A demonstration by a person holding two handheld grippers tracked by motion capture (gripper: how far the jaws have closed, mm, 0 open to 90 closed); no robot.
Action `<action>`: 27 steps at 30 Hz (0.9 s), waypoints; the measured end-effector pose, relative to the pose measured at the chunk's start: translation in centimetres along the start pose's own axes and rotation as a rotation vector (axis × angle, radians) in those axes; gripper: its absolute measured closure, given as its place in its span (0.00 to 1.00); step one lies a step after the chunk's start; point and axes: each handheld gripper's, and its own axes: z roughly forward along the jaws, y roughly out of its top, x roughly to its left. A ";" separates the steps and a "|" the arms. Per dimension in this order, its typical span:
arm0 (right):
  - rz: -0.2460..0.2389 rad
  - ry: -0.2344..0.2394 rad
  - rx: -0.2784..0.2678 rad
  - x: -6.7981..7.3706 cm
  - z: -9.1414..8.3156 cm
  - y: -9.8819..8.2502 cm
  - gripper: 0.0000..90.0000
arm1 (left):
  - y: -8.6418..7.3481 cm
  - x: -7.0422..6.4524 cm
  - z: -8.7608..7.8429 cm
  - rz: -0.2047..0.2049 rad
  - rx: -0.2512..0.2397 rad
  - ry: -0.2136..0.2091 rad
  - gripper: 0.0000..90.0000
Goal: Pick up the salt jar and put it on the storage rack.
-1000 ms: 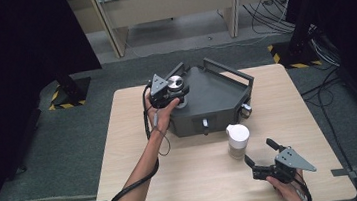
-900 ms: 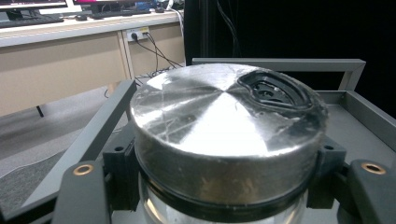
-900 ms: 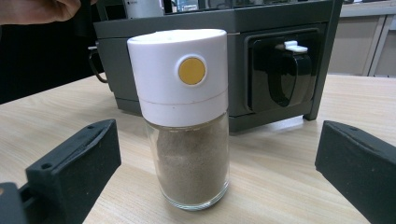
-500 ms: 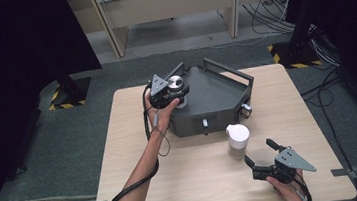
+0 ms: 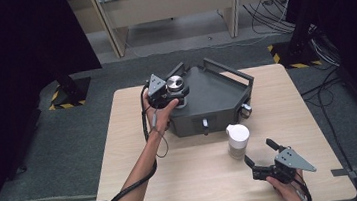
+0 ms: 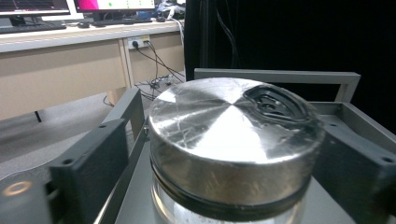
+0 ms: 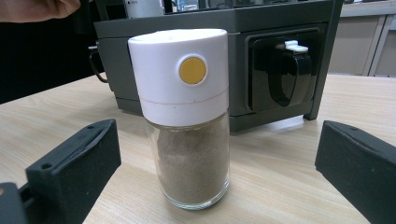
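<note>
A glass jar with a brushed metal lid [image 5: 176, 84] [image 6: 233, 126] stands at the near left corner of a dark grey five-sided tray [image 5: 216, 94]. My left gripper [image 5: 175, 95] [image 6: 224, 179] has its jaws on either side of the jar. They have just been opening, and a gap shows beside the left jaw, so it is open around the jar. On the table in front of the tray stands a spice shaker [image 5: 237, 139] [image 7: 187, 140] with a white cap and a yellow dot. My right gripper [image 5: 258, 151] [image 7: 218, 144] points at it from the near right, open, jaws short of the glass.
The tray has a raised bar handle [image 5: 228, 69] [image 6: 280, 75] along its far side and knobs on its front wall [image 5: 204, 123] [image 7: 285, 70]. Bare wooden tabletop [image 5: 190, 179] lies in front of the tray. Desks and cables stand on the floor beyond the table.
</note>
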 end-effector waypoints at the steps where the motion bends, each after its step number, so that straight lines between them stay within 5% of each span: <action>1: -0.001 0.000 0.000 0.0 0.0 0.0 0.00 | 0.0 0.0 -0.2 0.008 -0.001 -0.003 0.04; 10: -0.002 0.000 0.001 0.1 0.1 0.0 0.00 | 0.1 -0.3 -1.8 0.059 -0.019 -0.047 0.02; 27: -0.002 0.000 0.000 0.1 0.1 0.0 0.00 | -1.1 -0.8 -5.7 0.038 -0.050 -0.041 0.00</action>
